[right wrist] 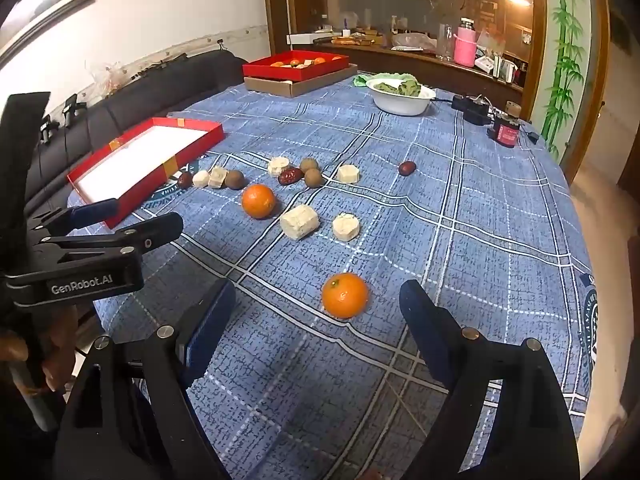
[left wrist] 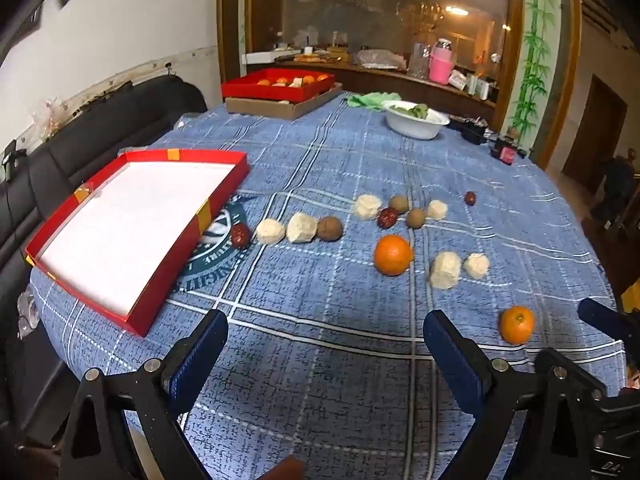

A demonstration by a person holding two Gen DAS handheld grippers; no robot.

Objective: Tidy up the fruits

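**Fruit scattered on checked cloth, both tools unloaded**

While poised above the blue checked tablecloth [left wrist: 320, 360]: left gripper [left wrist: 325, 344] spread wide, nothing between its pads; right gripper [right wrist: 318, 312] likewise wide, near orange [right wrist: 345, 295] just ahead of its tips, untouched. Second orange [right wrist: 258, 201] mid-table among pale blocks [right wrist: 299, 222], brown fruits [right wrist: 314, 178] and red dates [right wrist: 290, 176]. Empty red tray [left wrist: 160, 280] at left edge.

2 oranges [right wrist: 345, 295] [right wrist: 258, 200], kiwis, red dates loose on cloth; red box [left wrist: 176, 264] empty, far left.
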